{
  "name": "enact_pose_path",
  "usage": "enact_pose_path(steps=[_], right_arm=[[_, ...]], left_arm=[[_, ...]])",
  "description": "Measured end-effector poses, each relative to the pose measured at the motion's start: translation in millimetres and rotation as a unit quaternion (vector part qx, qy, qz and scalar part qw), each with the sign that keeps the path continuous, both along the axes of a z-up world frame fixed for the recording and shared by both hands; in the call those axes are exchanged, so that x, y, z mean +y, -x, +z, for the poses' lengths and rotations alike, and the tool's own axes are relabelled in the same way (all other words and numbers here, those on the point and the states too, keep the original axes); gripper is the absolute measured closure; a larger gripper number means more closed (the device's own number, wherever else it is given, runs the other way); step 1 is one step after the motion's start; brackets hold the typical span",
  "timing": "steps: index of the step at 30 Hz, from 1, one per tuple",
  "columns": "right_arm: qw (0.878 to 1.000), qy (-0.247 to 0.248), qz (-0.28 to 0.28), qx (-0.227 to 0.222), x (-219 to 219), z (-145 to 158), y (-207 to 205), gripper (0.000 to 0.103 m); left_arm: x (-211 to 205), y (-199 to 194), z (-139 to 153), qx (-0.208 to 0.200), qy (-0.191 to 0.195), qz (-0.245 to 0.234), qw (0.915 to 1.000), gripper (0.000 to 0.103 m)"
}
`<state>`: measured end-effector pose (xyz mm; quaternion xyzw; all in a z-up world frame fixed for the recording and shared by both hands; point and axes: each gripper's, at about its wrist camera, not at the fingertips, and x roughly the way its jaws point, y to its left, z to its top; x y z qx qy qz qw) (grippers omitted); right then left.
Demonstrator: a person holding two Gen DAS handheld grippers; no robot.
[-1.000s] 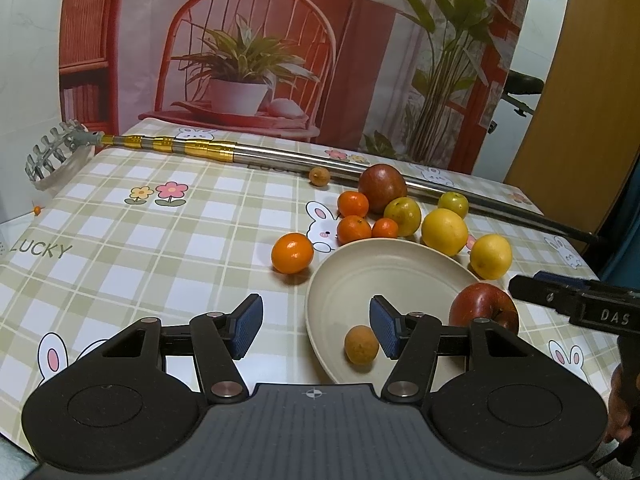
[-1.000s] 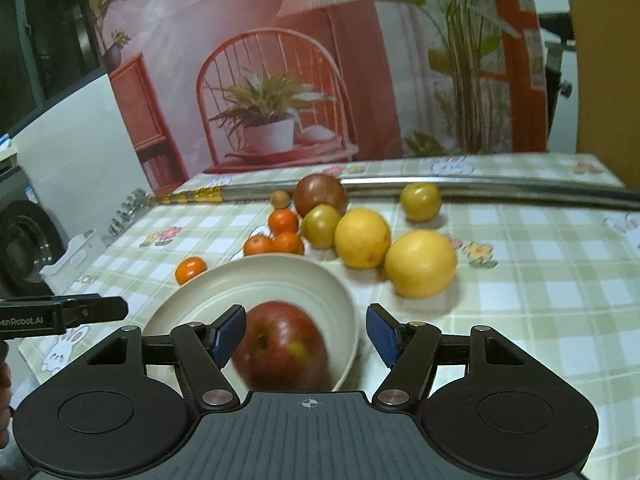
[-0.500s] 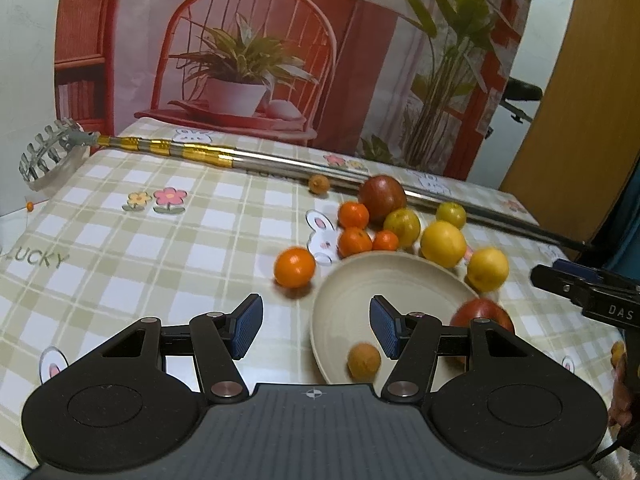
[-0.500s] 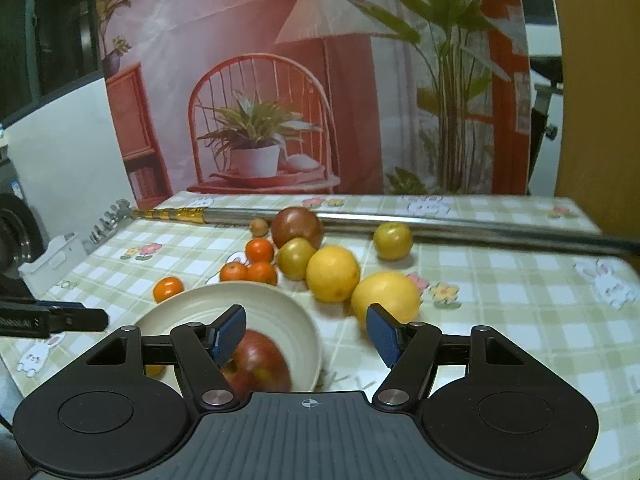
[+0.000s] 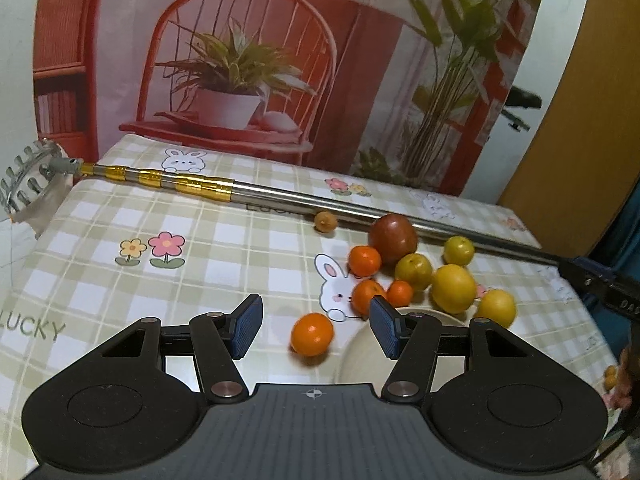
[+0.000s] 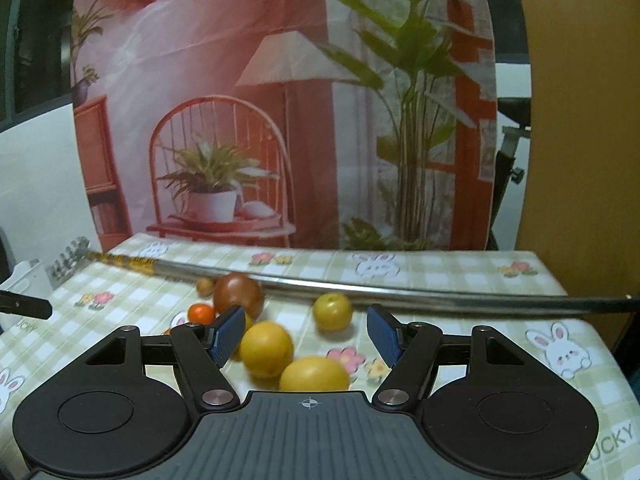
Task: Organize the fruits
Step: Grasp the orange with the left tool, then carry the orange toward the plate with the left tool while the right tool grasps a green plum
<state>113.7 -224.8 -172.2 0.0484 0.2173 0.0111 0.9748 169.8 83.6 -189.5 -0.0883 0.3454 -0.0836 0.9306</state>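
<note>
Currently I hold both grippers tilted downward over the table: left gripper (image 5: pixel 316 322) half open, empty, above the bowl (image 5: pixel 362 354); right gripper (image 6: pixel 306 334) likewise empty, fruits (image 6: pixel 266 348) beyond.

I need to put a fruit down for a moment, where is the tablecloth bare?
Bare cloth lies left of the lone orange, from the flower print towards the LUCKY lettering, in front of the metal pole. The right side past the yellow fruit is also free. It is crowded between the pole and the bowl.
</note>
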Motion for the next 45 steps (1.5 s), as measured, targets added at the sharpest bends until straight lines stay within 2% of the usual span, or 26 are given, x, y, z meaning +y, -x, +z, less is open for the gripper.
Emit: enact_pose_path(steps=[6,8,12,16,21,23,25,28,34,40,45], right_arm=[[1.000,-0.001,-0.003,0.008,-1,-5,-19,0.037],[1.000,-0.002,-0.002,0.011,-1,-7,-24,0.037],[1.000,-0.005,-0.002,0.015,-2,-11,-32,0.037],[1.000,-0.006,-0.003,0.023,-2,-17,-37,0.037],[0.999,-0.013,-0.003,0.037,-4,-27,-45,0.037],[0.999,-0.014,-0.002,0.040,-4,-29,-46,0.037],[0.999,-0.015,-0.003,0.042,-5,-31,-46,0.037],[0.999,-0.019,-0.005,0.045,-7,-34,-47,0.037],[0.998,-0.023,-0.009,0.050,-11,-39,-47,0.037],[0.998,-0.023,-0.010,0.049,-14,-40,-47,0.037],[0.999,-0.024,-0.008,0.045,-16,-41,-49,0.037]], left_arm=[[4,-39,-12,0.040,0.025,-0.002,0.9989,0.042],[5,-52,-24,0.068,0.039,0.000,0.9969,0.042],[10,-67,-50,0.124,0.080,0.016,0.9890,0.045],[16,-74,-65,0.145,0.125,0.040,0.9807,0.046],[9,-79,-74,0.159,0.121,0.037,0.9791,0.046],[7,-80,-76,0.163,0.119,0.035,0.9788,0.050],[6,-80,-77,0.164,0.113,0.036,0.9793,0.057],[3,-80,-76,0.162,0.101,0.033,0.9812,0.063],[1,-74,-73,0.145,0.084,0.027,0.9855,0.063],[-5,-62,-52,0.093,0.052,0.016,0.9941,0.063],[-14,-53,-34,0.052,0.030,0.004,0.9982,0.063]])
